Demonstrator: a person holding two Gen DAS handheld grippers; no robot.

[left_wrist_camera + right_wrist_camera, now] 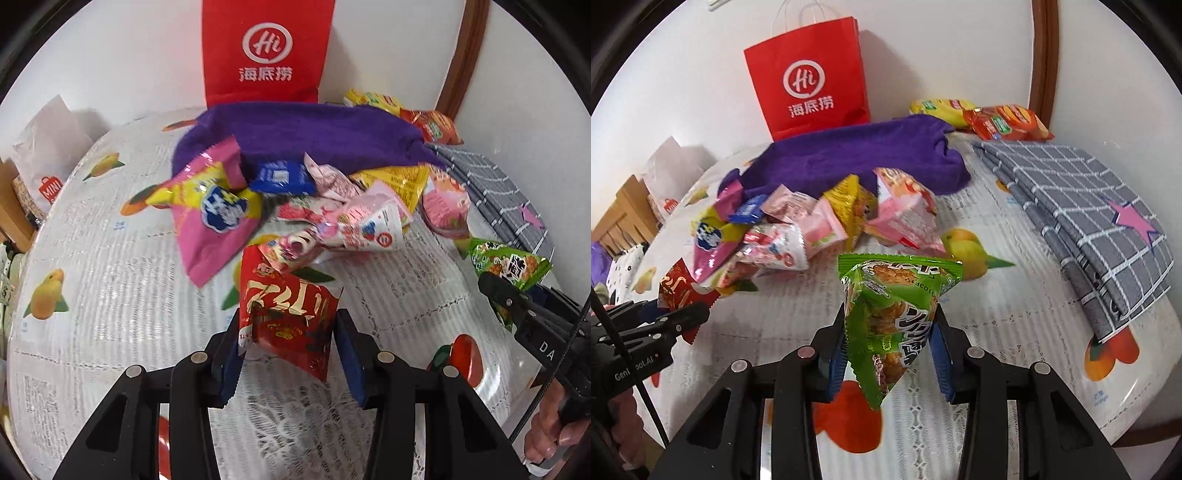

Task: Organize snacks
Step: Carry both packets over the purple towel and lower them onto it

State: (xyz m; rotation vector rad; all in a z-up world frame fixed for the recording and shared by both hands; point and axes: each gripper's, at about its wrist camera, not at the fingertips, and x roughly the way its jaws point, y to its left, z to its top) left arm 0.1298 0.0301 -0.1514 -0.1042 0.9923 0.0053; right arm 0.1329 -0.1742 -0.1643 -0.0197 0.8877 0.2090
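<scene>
My left gripper [286,332] is shut on a red snack packet with gold lettering [288,314] and holds it above the table. My right gripper [890,332] is shut on a green snack packet [890,314], also lifted; that packet shows at the right of the left wrist view [509,266]. The red packet shows at the left of the right wrist view [677,288]. Beyond both lies a pile of snacks: a pink-and-yellow bag [210,214], a blue packet [282,177], pink packets [905,210] and a yellow packet [849,203].
A purple towel [868,147] lies behind the pile, with a red paper bag [809,74] against the wall. A folded grey checked cloth [1089,206] lies at the right. Yellow and red chip bags [997,120] sit at the back right. The fruit-print tablecloth [92,295] covers the table.
</scene>
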